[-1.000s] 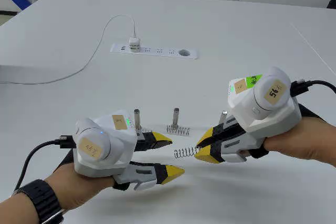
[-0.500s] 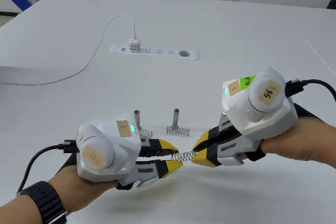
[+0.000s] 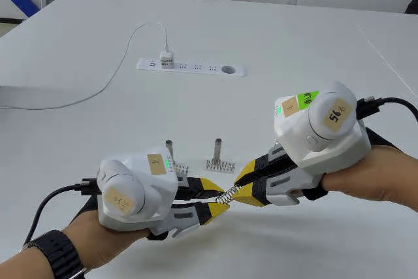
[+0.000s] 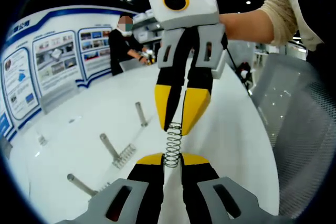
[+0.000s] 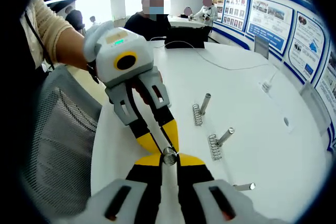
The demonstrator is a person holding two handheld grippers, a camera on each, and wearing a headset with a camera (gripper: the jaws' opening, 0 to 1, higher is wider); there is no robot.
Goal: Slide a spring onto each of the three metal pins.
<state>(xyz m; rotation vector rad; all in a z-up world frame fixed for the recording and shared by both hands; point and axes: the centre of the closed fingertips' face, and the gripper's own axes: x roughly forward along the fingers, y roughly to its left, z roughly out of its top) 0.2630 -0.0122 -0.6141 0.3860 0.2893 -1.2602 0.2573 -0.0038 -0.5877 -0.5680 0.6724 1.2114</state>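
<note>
Between the two grippers a spring is held. One end is pinched by the left gripper, the other by the right gripper. Pins stand at 11 o'clock of it, with other springs beside their bases. On the right gripper's sticker, "56" seems to be written. The left sticker cannot be read.

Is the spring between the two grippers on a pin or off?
Off. The left gripper and right gripper each pinch one end of the spring, apart from the pins.
</note>
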